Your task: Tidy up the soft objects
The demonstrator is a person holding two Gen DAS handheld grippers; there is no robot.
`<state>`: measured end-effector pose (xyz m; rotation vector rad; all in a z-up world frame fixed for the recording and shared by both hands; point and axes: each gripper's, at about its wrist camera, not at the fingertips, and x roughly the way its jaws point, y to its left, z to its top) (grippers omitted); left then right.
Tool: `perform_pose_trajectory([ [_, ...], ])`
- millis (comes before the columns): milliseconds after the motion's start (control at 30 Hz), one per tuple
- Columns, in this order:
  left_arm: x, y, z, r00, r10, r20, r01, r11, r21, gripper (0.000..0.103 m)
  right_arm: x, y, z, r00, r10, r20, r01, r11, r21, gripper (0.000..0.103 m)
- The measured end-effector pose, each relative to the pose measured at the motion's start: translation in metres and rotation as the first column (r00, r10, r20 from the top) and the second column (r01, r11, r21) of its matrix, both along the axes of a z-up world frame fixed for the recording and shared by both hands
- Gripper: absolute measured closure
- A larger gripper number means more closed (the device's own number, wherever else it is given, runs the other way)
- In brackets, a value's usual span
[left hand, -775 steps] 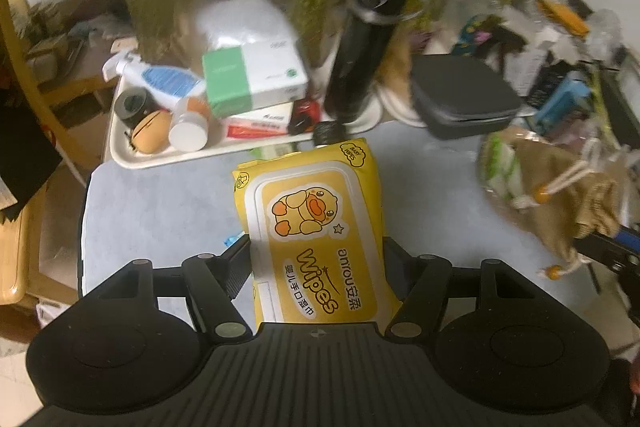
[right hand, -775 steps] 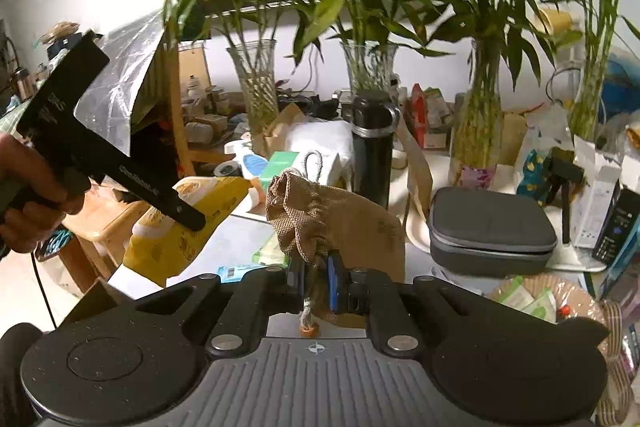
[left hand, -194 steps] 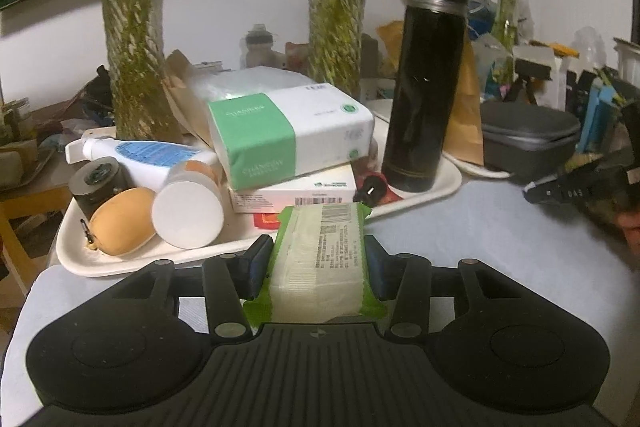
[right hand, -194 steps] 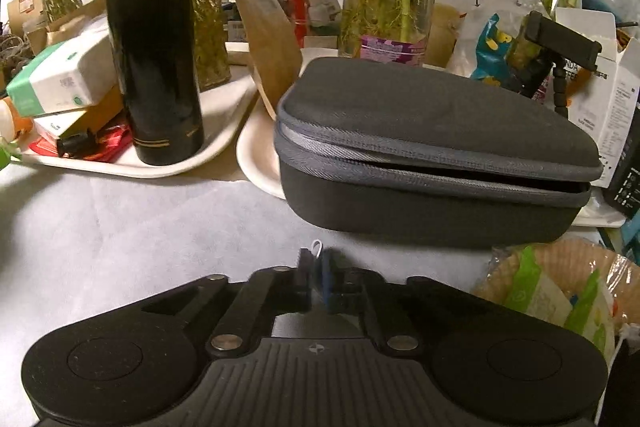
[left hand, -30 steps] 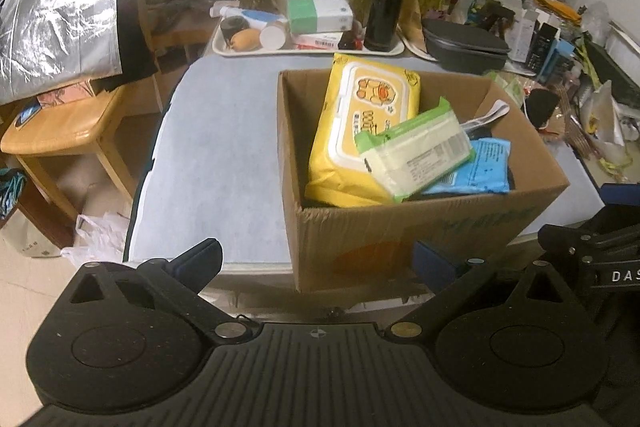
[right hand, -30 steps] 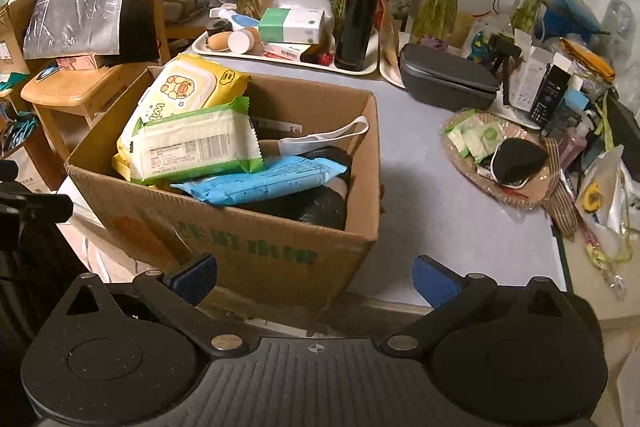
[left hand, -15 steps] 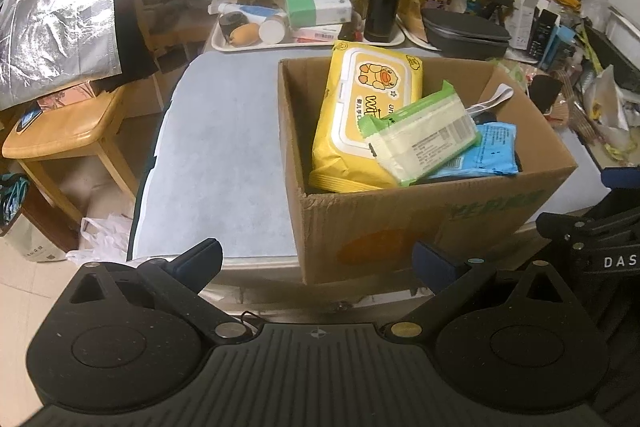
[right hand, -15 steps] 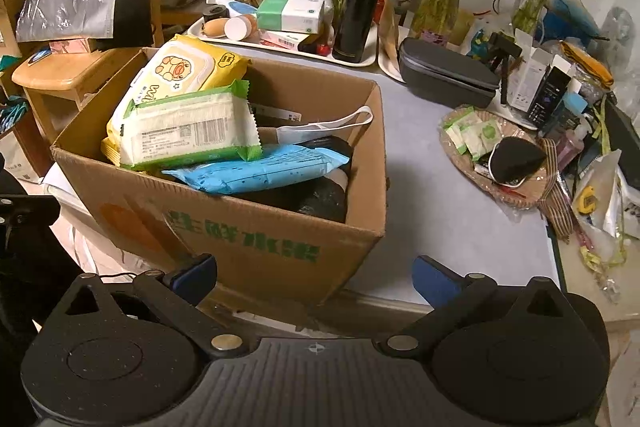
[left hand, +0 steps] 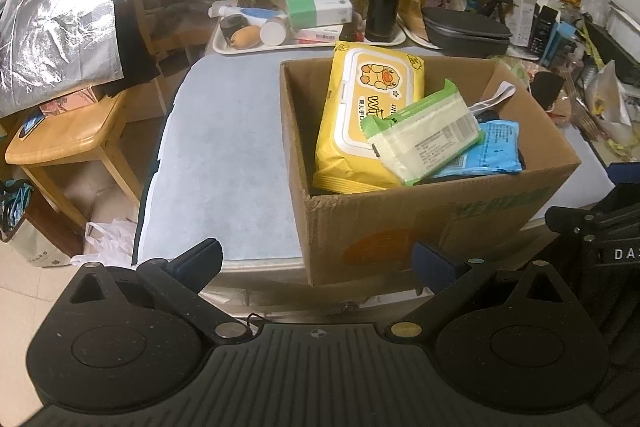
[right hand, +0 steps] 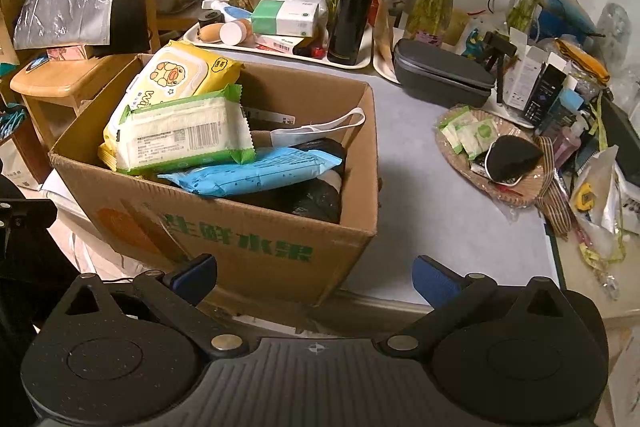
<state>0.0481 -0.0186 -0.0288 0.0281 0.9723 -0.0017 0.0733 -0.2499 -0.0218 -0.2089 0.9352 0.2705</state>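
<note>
Your left gripper (left hand: pixel 316 259) gapes wide, holding nothing | your right gripper (right hand: pixel 314 275) likewise spread and empty | cardboard box (right hand: pixel 256 243) sits on the table (left hand: pixel 224 155) just ahead of both | inside: yellow wipes pack (left hand: pixel 360 115) leaning upright, green-edged tissue pack (right hand: pixel 180 135) tilted across it, blue wipes pack (right hand: pixel 256 173) underneath.

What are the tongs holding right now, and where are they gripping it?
Nothing. The left tongs and right tongs are both open and empty; the wipes lie in the box.
</note>
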Motion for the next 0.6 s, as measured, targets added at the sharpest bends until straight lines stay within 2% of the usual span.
perform_pose_trajectory([
  [600,0.0039,0.0010,0.0030,1.000,0.008,0.002,-0.008,1.000,-0.003,0.000,0.0015,-0.0030,0.0021,1.000,0.005,0.014,-0.005,1.000,0.017,0.000],
])
